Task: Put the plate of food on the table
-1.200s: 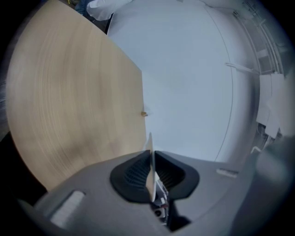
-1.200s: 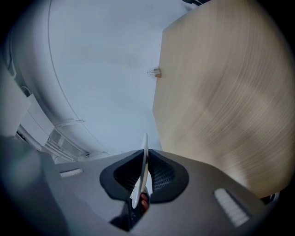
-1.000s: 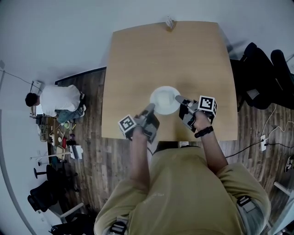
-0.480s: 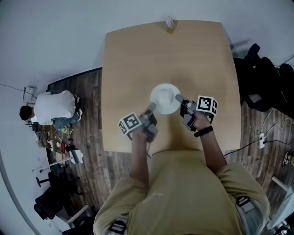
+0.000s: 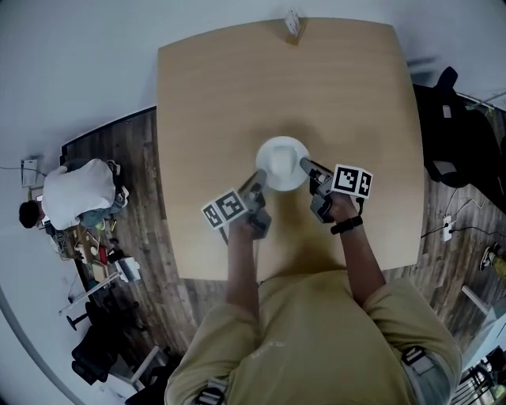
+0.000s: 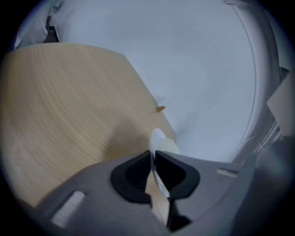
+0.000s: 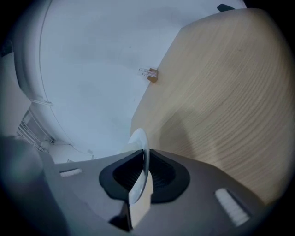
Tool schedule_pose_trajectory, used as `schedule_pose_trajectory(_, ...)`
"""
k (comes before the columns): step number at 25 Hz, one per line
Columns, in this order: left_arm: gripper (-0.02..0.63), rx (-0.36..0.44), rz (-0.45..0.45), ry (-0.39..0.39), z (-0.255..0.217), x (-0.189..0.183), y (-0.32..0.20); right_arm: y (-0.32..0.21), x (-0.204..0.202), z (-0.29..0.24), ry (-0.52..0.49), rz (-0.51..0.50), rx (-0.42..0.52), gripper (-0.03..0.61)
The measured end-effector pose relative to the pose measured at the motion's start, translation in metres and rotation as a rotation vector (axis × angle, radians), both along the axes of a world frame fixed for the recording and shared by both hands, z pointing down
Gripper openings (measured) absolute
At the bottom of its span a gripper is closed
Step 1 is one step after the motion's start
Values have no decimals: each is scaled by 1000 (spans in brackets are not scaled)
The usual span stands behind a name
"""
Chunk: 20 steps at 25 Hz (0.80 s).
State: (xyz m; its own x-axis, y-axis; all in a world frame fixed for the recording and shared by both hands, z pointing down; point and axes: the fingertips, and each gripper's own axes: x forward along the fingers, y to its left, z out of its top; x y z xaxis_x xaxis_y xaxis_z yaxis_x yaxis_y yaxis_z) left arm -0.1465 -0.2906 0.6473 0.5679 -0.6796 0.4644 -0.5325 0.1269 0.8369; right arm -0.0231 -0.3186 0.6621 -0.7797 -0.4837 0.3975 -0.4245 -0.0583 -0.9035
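A white plate [image 5: 282, 162] is over the middle of the light wooden table [image 5: 221, 87]; I cannot tell whether it rests on the wood. My left gripper [image 5: 259, 180] has the plate's near-left rim between its pads, and its jaws are opening. In the left gripper view the rim [image 6: 159, 138] stands edge-on in the narrow gap of that gripper [image 6: 152, 154]. My right gripper [image 5: 304, 166] is shut on the plate's right rim. The right gripper view shows the thin rim [image 7: 138, 137] pinched in that gripper [image 7: 145, 154]. No food is visible on the plate.
A small brown holder [image 5: 292, 24] stands at the table's far edge. A person in a white shirt [image 5: 79, 194] sits at the left on the wooden floor side. Black chairs [image 5: 458, 126] stand to the right of the table.
Both grippers and the plate have moved forward, away from the table's near edge and toward its middle. The person at the left appears lower in the picture.
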Motion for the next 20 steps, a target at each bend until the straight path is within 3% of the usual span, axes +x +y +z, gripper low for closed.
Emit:
schedule_pose_trajectory(8,46,-37,23,-167,56,-24,-50,-50,-26,52,180,-71,15,52)
schedule_pose_trajectory(15,62,-59,26,-296,72,-52,-71,-78,-56,63,228,-96,38,57)
schedule_pose_trajectory(20,77,-103,29,-331,83,-57,-68,-79,-64,70,281,-142,44,60)
